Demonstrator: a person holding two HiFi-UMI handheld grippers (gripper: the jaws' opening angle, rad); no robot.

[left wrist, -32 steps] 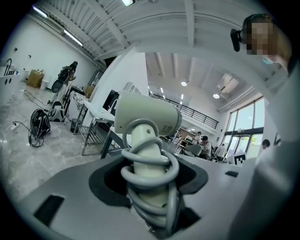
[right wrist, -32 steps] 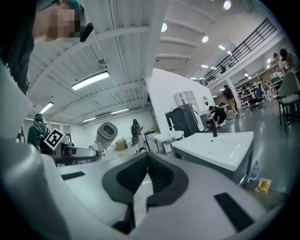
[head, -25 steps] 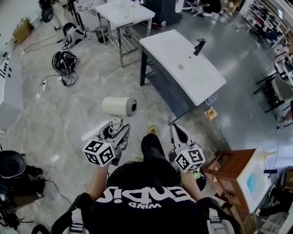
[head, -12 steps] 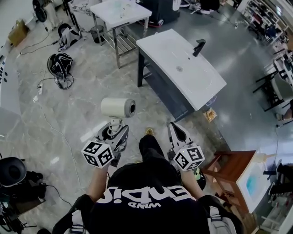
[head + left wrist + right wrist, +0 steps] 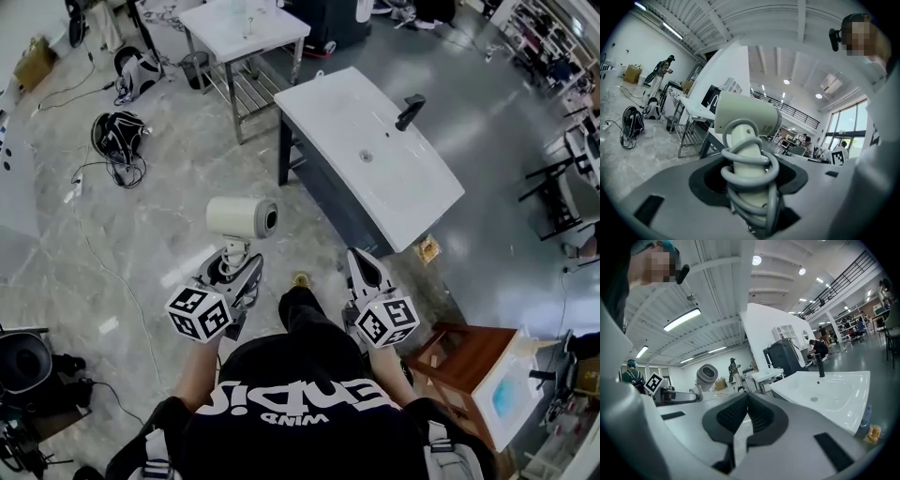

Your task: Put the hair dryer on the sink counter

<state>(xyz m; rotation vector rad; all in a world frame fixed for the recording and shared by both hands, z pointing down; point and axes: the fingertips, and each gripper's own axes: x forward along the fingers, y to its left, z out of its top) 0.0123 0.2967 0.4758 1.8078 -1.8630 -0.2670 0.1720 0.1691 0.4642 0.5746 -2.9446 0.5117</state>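
- Cream-white, smooth plastic: the hair dryer (image 5: 242, 217) is upright in the left gripper (image 5: 236, 267), not on the sink counter (image 5: 330, 98) yet. It's off the counter's near end, out over the floor (image 5: 169, 206) and to the left in the head view.
- Compared with a second ago, the counter's near corner has slid lower in the head view, closer to the grippers. The dryer and both grippers sit pretty much where they were, and the grip is the same.
- The left claw is partway open and clamped round the dryer's round handle, which has a grey rubbery cord (image 5: 751, 161) coiled round it in loops.
- The right gripper (image 5: 358, 261) has its ribbed dark pads pressed together at the tips with nothing in them. It's just off the counter's near corner.
- The dryer's barrel is a stubby cylinder with a dark round opening at one end, and that end faces the counter.
- The counter is a glossy white slab with a shallow basin, a small round drain (image 5: 365, 157) and a black angular faucet (image 5: 410, 97), all on a dark frame.
- The floor around the counter is shiny grey marble-look tile.
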